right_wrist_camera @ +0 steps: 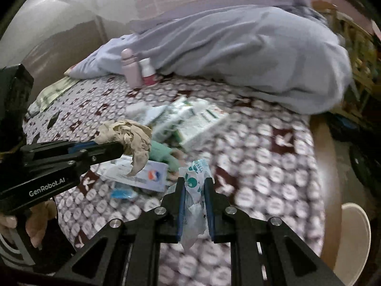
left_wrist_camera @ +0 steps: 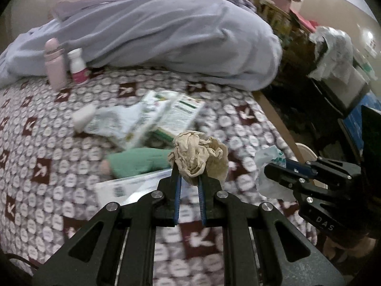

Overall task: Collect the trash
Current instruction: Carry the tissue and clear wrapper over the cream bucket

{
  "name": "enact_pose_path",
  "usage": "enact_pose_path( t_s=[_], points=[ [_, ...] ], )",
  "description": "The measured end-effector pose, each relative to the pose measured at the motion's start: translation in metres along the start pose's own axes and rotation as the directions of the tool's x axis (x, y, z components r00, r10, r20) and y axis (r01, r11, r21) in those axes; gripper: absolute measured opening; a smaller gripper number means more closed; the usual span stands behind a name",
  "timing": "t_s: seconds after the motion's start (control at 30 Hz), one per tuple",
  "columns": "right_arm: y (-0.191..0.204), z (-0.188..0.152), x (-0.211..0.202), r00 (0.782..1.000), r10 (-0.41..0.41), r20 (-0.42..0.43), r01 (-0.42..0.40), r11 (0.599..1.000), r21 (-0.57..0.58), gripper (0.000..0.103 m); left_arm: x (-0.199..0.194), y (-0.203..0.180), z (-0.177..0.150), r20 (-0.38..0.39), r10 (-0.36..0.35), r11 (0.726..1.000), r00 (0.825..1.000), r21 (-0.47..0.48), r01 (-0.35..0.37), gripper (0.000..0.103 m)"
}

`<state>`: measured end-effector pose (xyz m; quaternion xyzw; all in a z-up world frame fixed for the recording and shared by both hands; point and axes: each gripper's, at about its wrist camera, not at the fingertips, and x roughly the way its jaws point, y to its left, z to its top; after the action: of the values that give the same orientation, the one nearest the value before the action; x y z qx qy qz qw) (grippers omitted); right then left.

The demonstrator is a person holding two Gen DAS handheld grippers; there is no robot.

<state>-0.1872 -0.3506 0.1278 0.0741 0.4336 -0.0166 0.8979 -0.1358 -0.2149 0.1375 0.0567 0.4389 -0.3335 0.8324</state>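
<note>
While both views are smeared by motion blur, the left gripper (left_wrist_camera: pixel 189 166) is seen clamped on a crumpled beige paper wad (left_wrist_camera: pixel 198 152), and the right gripper (right_wrist_camera: pixel 195 183) is seen clamped on a thin white plastic wrapper with green print (right_wrist_camera: pixel 196 186); both pieces of trash are held clear above the patterned bedspread (left_wrist_camera: pixel 47 143). Taking the bedspread as the landmark, a heap of litter is found near its middle: white-and-green cartons (left_wrist_camera: pixel 166 114) lying tilted against one another, a flat white packet with a red-and-blue logo (right_wrist_camera: pixel 142 176) nearer the grippers, a small blue item (right_wrist_camera: pixel 123 194) just beside that packet, and a green soft object (left_wrist_camera: pixel 138 162) between cartons and packet. At the far side of the bedspread a bunched grey-blue duvet (left_wrist_camera: pixel 166 35) is laid across the full width, and a pink bottle (left_wrist_camera: pixel 54 64) and a white bottle with a red label (left_wrist_camera: pixel 77 66) stand upright, close together, against its fold. The bedspread's right edge is bounded by a wooden bed frame (right_wrist_camera: pixel 326 157), beyond which a cluttered shelf (left_wrist_camera: pixel 281 23) and a round pale stool top (right_wrist_camera: pixel 354 233) are seen. Open fabric is left to the right of the litter up to that edge. In the right wrist view, a hand (right_wrist_camera: pixel 35 224) is seen gripping the left gripper's handle.
</note>
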Motion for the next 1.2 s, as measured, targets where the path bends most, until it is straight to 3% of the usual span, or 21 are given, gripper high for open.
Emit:
enact_pose_path(
  t_s=[0.3,0.63,0.97,1.2],
  points=[
    [-0.063,-0.029,-0.033,0.993,-0.120,0.006,0.119,0.988,0.096,0.015,0.017,-0.071,0.009,-0.026,-0.072,0.993,0.997,0.092,0.074,0.010],
    [-0.135,-0.064,-0.064,0.974,-0.227,-0.017,0.225,0.950,0.217,0.015,0.046,-0.152,0.015,-0.087,-0.180,0.966,0.980,0.174,0.193,0.010],
    [-0.201,-0.100,-0.087,0.940,-0.337,-0.062,0.339,0.890,0.304,0.015,0.079,-0.227,0.019,-0.173,-0.281,0.925,0.944,0.211,0.315,0.010],
    [-0.243,-0.125,-0.101,0.917,-0.389,-0.094,0.393,0.835,0.385,0.015,0.104,-0.267,0.019,-0.238,-0.359,0.893,0.902,0.192,0.406,0.010]
  ],
)
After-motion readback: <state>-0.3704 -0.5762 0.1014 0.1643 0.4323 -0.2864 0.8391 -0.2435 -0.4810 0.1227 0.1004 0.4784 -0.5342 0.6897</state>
